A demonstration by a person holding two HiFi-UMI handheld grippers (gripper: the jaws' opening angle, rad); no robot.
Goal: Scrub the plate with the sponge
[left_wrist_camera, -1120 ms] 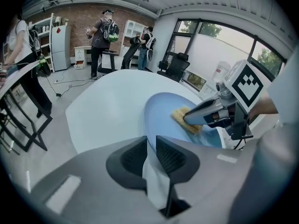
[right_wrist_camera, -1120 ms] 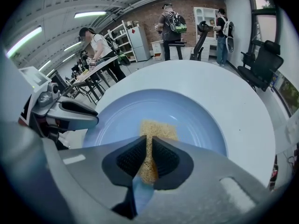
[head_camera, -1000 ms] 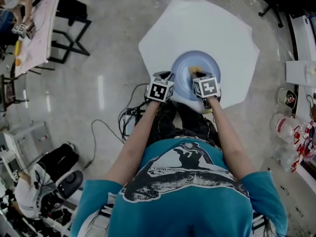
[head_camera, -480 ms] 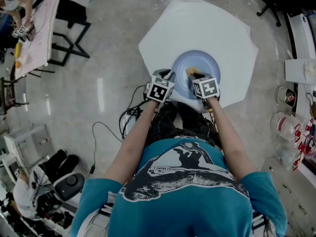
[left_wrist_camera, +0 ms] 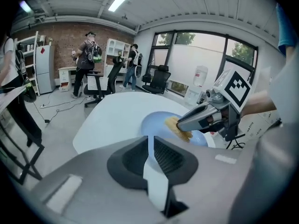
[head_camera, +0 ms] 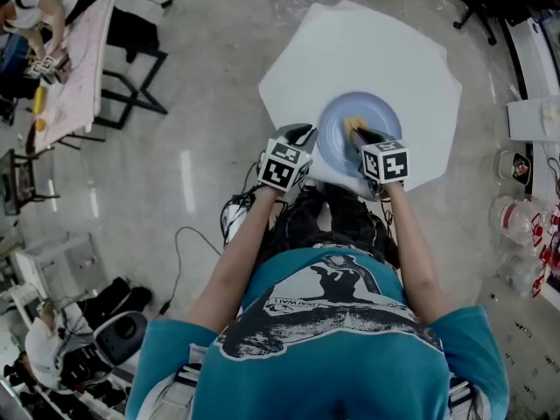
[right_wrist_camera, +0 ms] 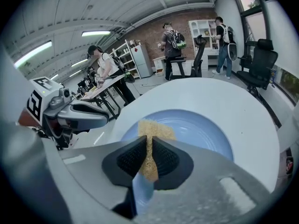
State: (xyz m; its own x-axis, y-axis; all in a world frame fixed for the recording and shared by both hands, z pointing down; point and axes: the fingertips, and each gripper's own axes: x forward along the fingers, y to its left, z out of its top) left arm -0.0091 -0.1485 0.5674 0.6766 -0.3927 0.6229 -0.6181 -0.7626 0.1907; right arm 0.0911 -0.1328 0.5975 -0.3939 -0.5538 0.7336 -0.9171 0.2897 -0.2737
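**While the sponge (right_wrist_camera: 152, 130) hung pinched over the plate (right_wrist_camera: 201, 129)**

Where I stood, the yellow sponge was clamped edgewise between the jaws of the right gripper (right_wrist_camera: 148, 143). Its far end stuck out past the tips, over the near side of the blue plate. The plate lay on the white table (right_wrist_camera: 224, 94). The left gripper (left_wrist_camera: 150, 141) stood just off the plate's left rim. Its jaws had just been closing to a narrow slit, with nothing held between them.

Left gripper (left_wrist_camera: 150, 148) fingers, empty, have been closing; right gripper (right_wrist_camera: 148, 155) clamps sponge (right_wrist_camera: 154, 129).
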